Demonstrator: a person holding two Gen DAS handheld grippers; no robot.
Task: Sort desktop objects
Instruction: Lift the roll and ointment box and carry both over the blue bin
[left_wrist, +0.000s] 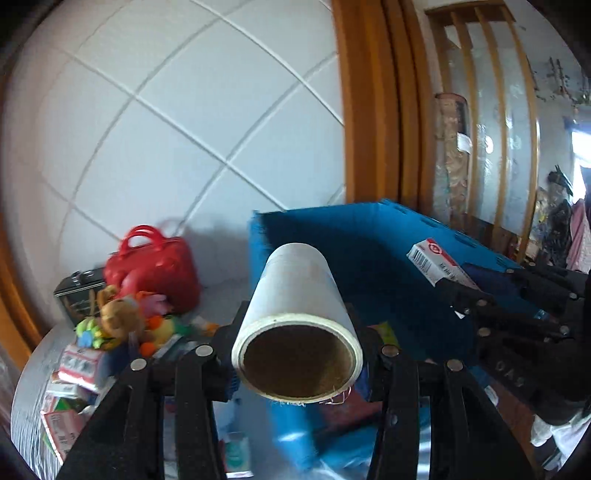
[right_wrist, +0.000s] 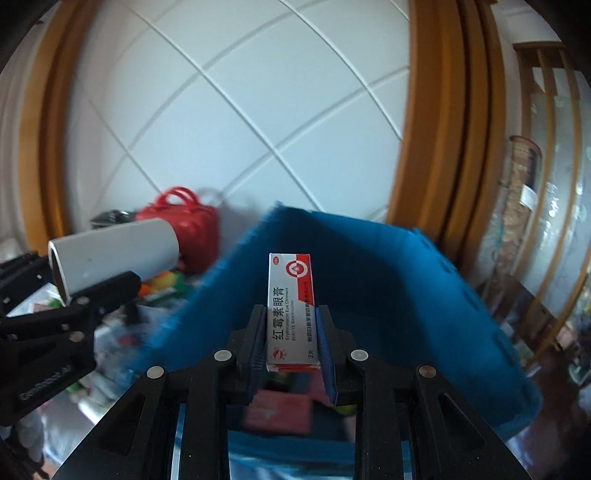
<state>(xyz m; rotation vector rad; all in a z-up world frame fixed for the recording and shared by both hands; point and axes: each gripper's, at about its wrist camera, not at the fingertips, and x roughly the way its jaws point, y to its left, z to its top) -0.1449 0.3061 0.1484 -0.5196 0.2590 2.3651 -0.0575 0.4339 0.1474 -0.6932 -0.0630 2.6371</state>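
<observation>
Left wrist view: fingers (left_wrist: 297, 354) clamp roll (left_wrist: 300, 295); bin (left_wrist: 369, 236) ahead, bag (left_wrist: 155, 266) and toys (left_wrist: 122, 317) left.
Right wrist view: fingers (right_wrist: 293, 332) pinch box (right_wrist: 291, 310) over bin (right_wrist: 388, 266).

Access: blue bin (right_wrist: 369, 266), open-topped, interior unobstructed from above

Left flank blocked by red handbag (left_wrist: 155, 266), plush toys (left_wrist: 122, 317), scattered boxes (left_wrist: 74, 369); tiled wall (left_wrist: 184, 129) close behind.

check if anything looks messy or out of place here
Yes: toys and small boxes lie jumbled in a heap left of the blue bin. The roll and ointment box sit straight in their jaws.
</observation>
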